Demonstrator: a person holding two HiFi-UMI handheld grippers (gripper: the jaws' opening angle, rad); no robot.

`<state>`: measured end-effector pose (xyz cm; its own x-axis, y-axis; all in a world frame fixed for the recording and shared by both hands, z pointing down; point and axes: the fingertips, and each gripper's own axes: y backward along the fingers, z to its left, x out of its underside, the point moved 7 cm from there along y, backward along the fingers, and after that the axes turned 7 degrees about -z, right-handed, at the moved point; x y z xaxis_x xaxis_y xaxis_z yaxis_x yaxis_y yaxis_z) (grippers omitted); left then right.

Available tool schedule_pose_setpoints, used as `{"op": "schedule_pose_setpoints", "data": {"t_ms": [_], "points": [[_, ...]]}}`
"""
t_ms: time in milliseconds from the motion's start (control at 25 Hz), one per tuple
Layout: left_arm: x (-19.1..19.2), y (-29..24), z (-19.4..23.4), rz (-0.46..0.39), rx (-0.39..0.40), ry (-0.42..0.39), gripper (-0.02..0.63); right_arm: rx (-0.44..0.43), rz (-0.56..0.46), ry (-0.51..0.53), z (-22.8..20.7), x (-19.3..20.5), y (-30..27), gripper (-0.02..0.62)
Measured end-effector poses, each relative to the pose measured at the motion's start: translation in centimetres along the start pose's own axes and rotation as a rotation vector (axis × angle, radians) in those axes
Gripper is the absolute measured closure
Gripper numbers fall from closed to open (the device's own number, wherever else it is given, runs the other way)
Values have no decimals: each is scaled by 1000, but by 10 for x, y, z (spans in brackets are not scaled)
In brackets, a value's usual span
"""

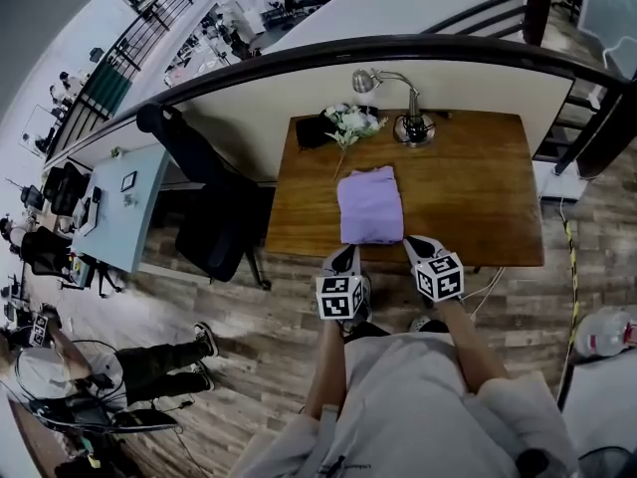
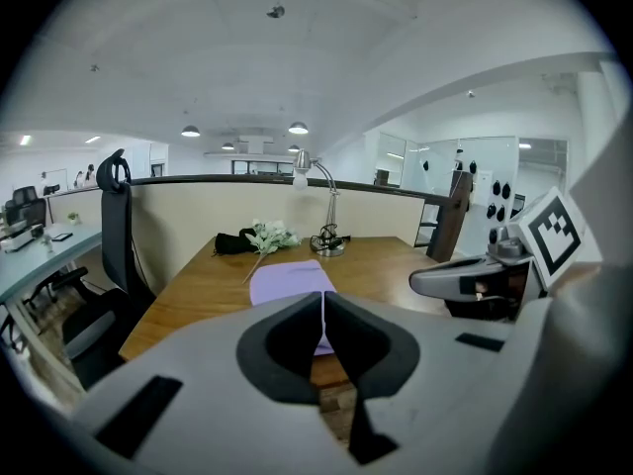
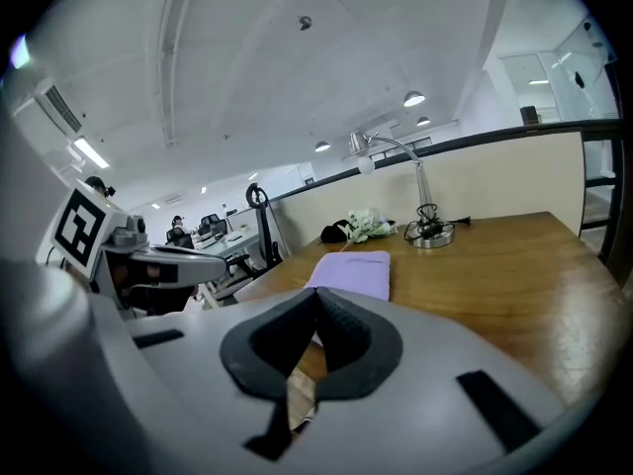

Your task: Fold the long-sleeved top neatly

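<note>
the left gripper [image 1: 345, 259] and right gripper [image 1: 412, 244] were seen in the head view just off the table's [image 1: 478, 197] near edge, where the folded purple top [image 1: 369, 204] lay. in the left gripper view, jaws were pressed together, empty. in the right gripper view, likewise.

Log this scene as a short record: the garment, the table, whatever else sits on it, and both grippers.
Garment: lilac long-sleeved top, folded into a neat rectangle, lying flat near the table's front edge
Table: brown wooden table
Other items: silver gooseneck desk lamp, white flower bunch, black item, all along the far edge
Left gripper: shut, holding nothing, at the table's near edge
Right gripper: shut, holding nothing, at the table's near edge
</note>
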<state>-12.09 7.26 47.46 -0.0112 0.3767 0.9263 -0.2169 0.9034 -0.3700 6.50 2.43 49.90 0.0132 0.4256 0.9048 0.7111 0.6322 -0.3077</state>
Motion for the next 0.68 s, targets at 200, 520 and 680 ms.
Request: {"op": "schedule_pose_setpoints", "data": {"t_ms": [200, 520, 680], "points": [[0, -2, 1, -5, 0, 7, 581, -8, 1, 10, -1, 0, -1, 603], [3, -2, 3, -14, 2, 63, 581, -34, 2, 44, 5, -1, -3, 603], [3, -1, 6, -19, 4, 64, 581, -39, 5, 48, 7, 1, -6, 603]]}}
